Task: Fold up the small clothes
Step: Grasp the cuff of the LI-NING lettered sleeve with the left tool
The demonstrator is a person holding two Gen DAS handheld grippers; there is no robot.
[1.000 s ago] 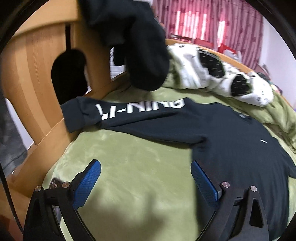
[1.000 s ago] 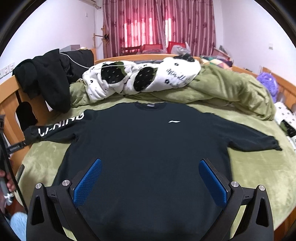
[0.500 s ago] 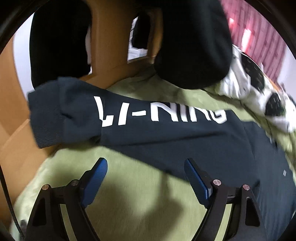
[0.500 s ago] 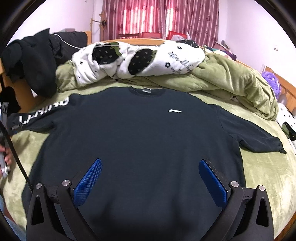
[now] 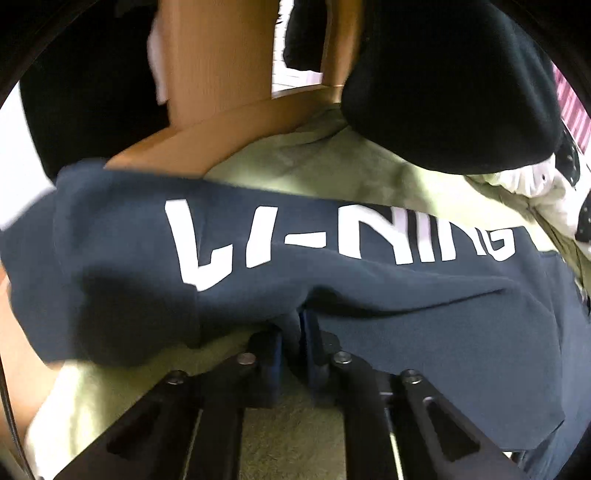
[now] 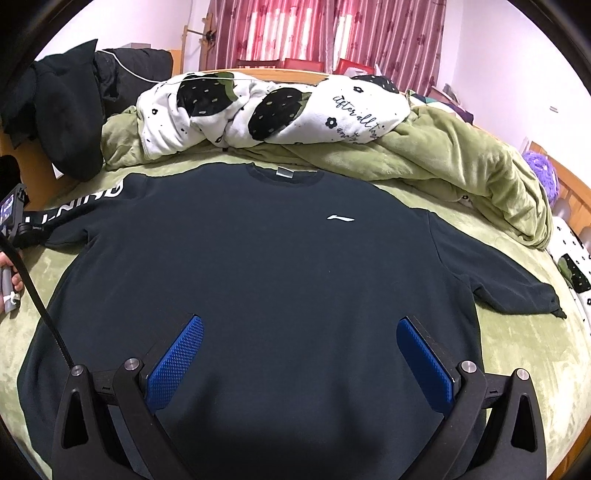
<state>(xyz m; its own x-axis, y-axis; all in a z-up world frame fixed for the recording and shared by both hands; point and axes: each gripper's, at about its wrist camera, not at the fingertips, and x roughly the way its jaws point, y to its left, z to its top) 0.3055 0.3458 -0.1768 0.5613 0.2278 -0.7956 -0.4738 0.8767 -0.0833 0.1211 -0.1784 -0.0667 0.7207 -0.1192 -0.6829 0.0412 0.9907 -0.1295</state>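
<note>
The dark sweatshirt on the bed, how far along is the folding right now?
Done: the sweatshirt lies flat, front up, on the green blanket. In hand: the left gripper is shut on the lettered sleeve. Left: every fold; the other sleeve is spread out, and the right gripper hovers open above the hem.

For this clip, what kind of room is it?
Most likely a home bedroom: a wooden bed frame around a green blanket, red window curtains, and a dark sweatshirt laid flat.
</note>
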